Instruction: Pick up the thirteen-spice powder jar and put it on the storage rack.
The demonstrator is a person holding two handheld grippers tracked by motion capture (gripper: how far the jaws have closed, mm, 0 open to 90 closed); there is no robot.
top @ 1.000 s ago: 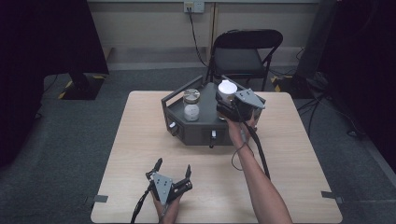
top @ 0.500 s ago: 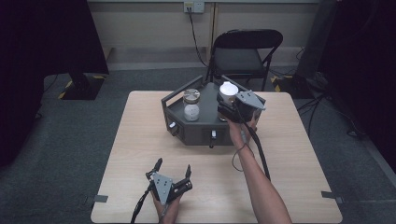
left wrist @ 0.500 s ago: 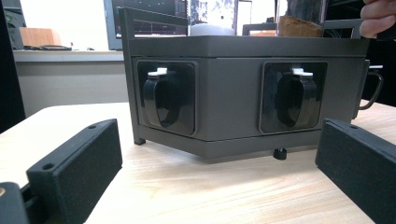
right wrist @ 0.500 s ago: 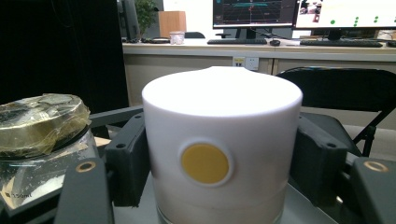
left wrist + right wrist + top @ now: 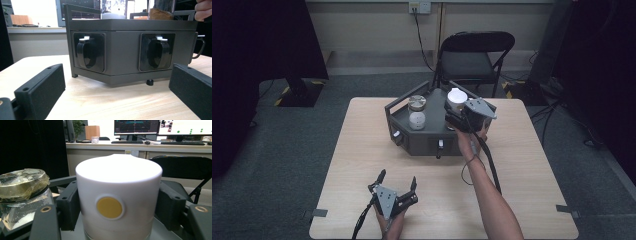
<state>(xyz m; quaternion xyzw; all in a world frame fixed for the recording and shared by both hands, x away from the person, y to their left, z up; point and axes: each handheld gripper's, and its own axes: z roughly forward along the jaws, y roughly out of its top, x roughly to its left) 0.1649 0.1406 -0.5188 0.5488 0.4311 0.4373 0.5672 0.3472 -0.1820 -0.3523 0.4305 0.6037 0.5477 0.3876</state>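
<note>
Right gripper [image 5: 455, 114] has its jaws clamped on the white container [image 5: 456, 97], upright, long axis vertical, yellow dot facing the hand, atop the dark rack [image 5: 424, 140] at two o'clock. Left gripper [image 5: 398, 181] rests wide open, empty.

A black folding chair [image 5: 477, 60] stands behind the table [image 5: 362, 150] on grey carpet [image 5: 287, 150].

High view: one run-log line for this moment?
right claw: shut on white jar lid | left claw: open, on table | glass jar: gold lid, untouched | grey rack: holds both jars
</note>
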